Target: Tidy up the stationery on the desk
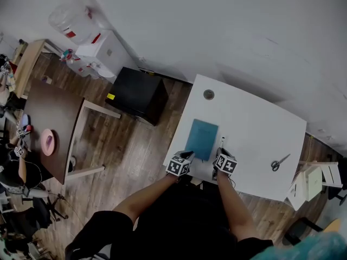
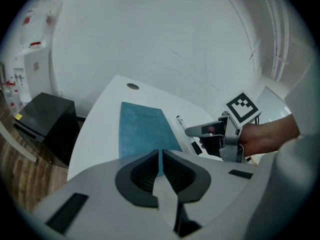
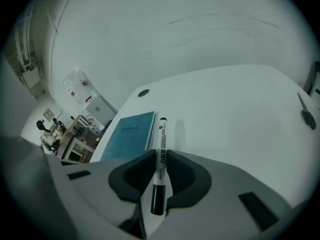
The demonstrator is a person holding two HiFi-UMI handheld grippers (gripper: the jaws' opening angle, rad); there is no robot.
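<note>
Teal soft-cover notebook [image 1: 201, 138] lies flat near the front edge of the white bench [image 1: 255, 118]. The right gripper [image 3: 161, 159] has its jaws closed on a white whiteboard marker with a black cap [image 3: 162, 134], gripped at mid-barrel, with its far end pointing away just beside the notebook's right edge. The left gripper [image 2: 160, 156] sits at the notebook's near-left corner. Its jaws are drawn in to a thin slit that shows teal, and nothing appears to be pinched. Judged step: marker is in hand, its placing not yet done. No pen holder is visible, so the next move likely calls for laying it squarely against the notebook. Black-handled scissors [image 1: 280, 162] lie well apart at the right and remain to be collected. A round grey grommet [image 1: 209, 95] sits at the far edge. Nothing blocks the path, though the two grippers are close together.
</note>
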